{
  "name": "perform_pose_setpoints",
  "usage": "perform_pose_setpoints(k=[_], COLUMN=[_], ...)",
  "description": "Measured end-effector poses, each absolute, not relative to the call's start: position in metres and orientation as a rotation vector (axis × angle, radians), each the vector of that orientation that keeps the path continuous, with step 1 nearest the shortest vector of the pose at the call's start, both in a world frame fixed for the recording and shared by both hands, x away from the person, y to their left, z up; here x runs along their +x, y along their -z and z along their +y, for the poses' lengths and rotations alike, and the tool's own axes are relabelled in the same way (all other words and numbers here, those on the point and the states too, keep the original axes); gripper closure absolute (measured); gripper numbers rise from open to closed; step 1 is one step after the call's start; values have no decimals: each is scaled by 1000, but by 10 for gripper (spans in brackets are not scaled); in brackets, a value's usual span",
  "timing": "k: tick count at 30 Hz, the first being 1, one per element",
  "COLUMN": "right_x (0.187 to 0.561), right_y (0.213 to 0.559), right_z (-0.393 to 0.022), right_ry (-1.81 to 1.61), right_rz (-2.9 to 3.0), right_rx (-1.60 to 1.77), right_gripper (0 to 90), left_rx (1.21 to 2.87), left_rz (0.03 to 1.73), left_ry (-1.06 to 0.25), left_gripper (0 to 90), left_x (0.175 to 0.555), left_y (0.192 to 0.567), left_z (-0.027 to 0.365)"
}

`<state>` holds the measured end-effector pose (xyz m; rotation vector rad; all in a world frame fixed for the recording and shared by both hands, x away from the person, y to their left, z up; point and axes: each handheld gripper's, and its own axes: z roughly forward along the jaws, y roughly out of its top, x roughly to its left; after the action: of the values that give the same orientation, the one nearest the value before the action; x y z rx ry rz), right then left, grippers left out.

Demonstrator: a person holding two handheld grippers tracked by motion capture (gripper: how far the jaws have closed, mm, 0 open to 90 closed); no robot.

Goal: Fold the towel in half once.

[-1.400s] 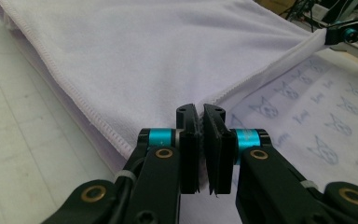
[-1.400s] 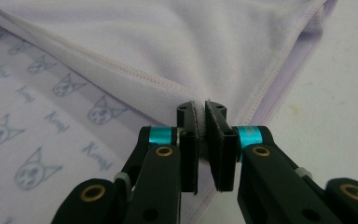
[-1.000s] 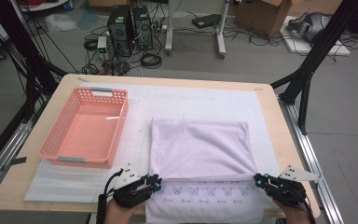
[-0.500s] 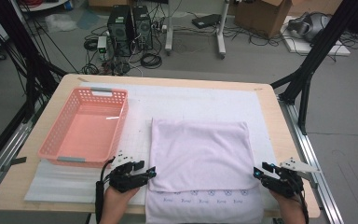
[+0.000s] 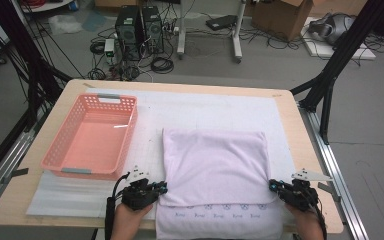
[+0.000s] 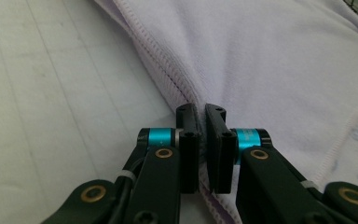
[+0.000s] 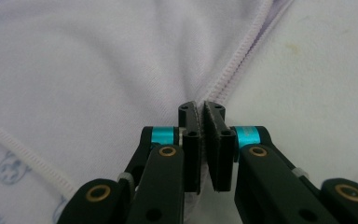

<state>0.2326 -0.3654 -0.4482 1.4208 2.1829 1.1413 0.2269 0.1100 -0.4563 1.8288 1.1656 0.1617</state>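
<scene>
Gripping: folded lilac towel [image 5: 214, 165], flat on the white mat [image 5: 215, 112] beside the pink basket [image 5: 92, 135]
Left gripper [image 6: 202, 114]: just clamped onto near-left hem
Right gripper [image 7: 202, 112]: just clamped onto near-right hem

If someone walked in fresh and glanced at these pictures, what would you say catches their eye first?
Most likely the pale lilac towel, folded over on the near half of the table, with a printed strip along its near edge. The left gripper and right gripper have just closed, each pinching the folded layer's hem at a near corner. Next comes the pink basket, standing left of the towel.
</scene>
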Motion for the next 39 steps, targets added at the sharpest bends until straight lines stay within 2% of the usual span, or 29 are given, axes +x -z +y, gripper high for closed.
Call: perform_pose_setpoints(k=[7, 8, 10, 12, 16, 21, 26, 35, 39], right_x=[209, 208, 209, 213, 223, 248, 287, 369, 396], right_y=[441, 440, 439, 436, 429, 423, 415, 409, 418], right_z=[-369, -368, -368, -369, -368, -372, -379, -381, -381], right_ry=[-1139, -1131, -1130, -1165, -1212, -1254, -1238, -1204, -1191], right_rz=[2256, 2267, 2255, 2227, 2172, 2125, 2118, 2198, 2258], right_rx=[1408, 1408, 1411, 1402, 1355, 1319, 1335, 1348, 1381], right_gripper=[847, 833, 718, 655, 559, 525, 494, 410, 381], left_rx=[1818, 1812, 1794, 1765, 1734, 1744, 1762, 1762, 1780], left_rz=[1116, 1105, 1079, 1040, 985, 931, 993, 1008, 1050], left_ry=[-119, -136, -162, -206, -289, -324, -331, -383, -352], left_gripper=[828, 800, 644, 541, 485, 499, 473, 455, 454], left_x=[202, 203, 208, 215, 237, 275, 318, 375, 392], left_y=[456, 455, 453, 449, 439, 425, 420, 422, 431], left_z=[123, 123, 123, 122, 119, 112, 103, 93, 91])
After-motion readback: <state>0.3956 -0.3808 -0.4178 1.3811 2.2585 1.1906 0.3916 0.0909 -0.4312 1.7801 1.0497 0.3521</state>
